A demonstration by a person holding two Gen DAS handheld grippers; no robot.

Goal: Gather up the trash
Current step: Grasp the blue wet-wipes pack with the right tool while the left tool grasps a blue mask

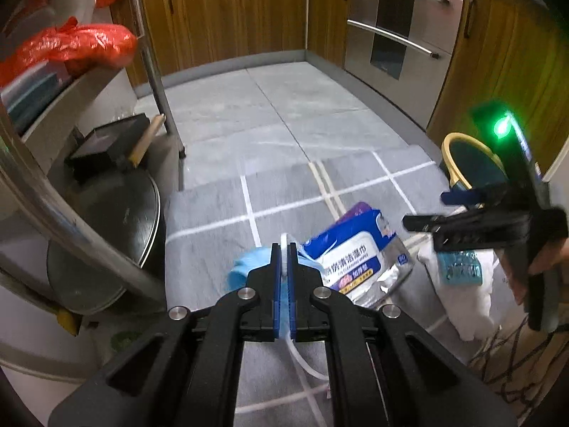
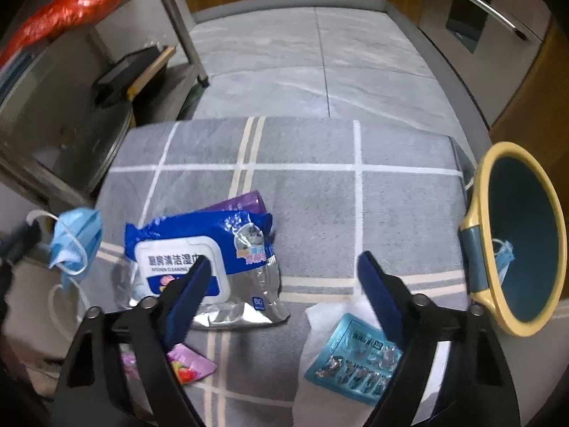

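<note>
My left gripper point(image 1: 283, 254) is shut on a blue face mask point(image 1: 242, 267), which hangs off the rug at the left of the right wrist view as the face mask point(image 2: 74, 238). My right gripper point(image 2: 284, 261) is open above the rug, its pads touching nothing. Below its left finger lies a blue wet-wipes pack point(image 2: 199, 249); under its right finger a teal sachet point(image 2: 355, 359) rests on white tissue point(image 2: 320, 320). A purple packet point(image 2: 242, 203) peeks from behind the pack, and a pink wrapper point(image 2: 188, 366) lies near. The yellow-rimmed bin point(image 2: 478, 185) stands at right.
A grey checked rug point(image 2: 302, 149) covers the tiled floor. A metal rack point(image 1: 156, 71) with a dark pot point(image 1: 117, 213) and red bags point(image 1: 71, 46) stands left. Wooden cabinets point(image 1: 220, 17) and steel oven drawers point(image 1: 398, 28) line the far side. Another mask point(image 2: 505, 249) lies in the bin.
</note>
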